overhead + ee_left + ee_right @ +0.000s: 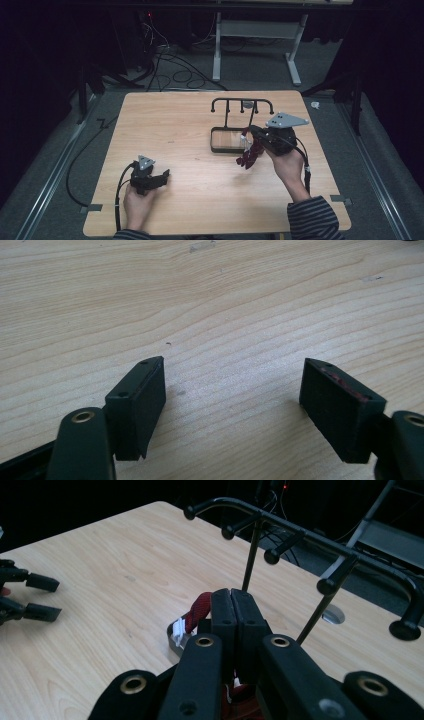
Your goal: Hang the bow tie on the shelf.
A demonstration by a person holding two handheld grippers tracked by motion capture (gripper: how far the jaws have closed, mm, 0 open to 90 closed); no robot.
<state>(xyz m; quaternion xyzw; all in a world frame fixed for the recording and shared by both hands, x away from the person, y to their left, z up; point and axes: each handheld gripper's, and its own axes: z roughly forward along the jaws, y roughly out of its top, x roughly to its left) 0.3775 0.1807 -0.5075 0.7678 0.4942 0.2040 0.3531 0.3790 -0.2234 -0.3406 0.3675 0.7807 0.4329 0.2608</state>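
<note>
**Red strap lifted toward the hook rack**

The right gripper [254,145], at centre right of the high view, has its jaws pressed together on a dark red fabric strap with a white tag [196,611], which hangs from the tips just above the table. Behind it stands a black metal rack with knobbed hooks [243,105] on a wooden tray base [225,140].

The thin strap could slip out of the clamp as it is carried, or the dangling end could snag a hook knob and tip the light rack. The left gripper [232,390] rests at lower left, jaws well apart and holding nothing.

The pale wood-grain table [175,120] is bare elsewhere. Around it lie grey carpet, dark curtains, loose black cables [170,70] and a white desk frame [255,45] at the top of the frame.
</note>
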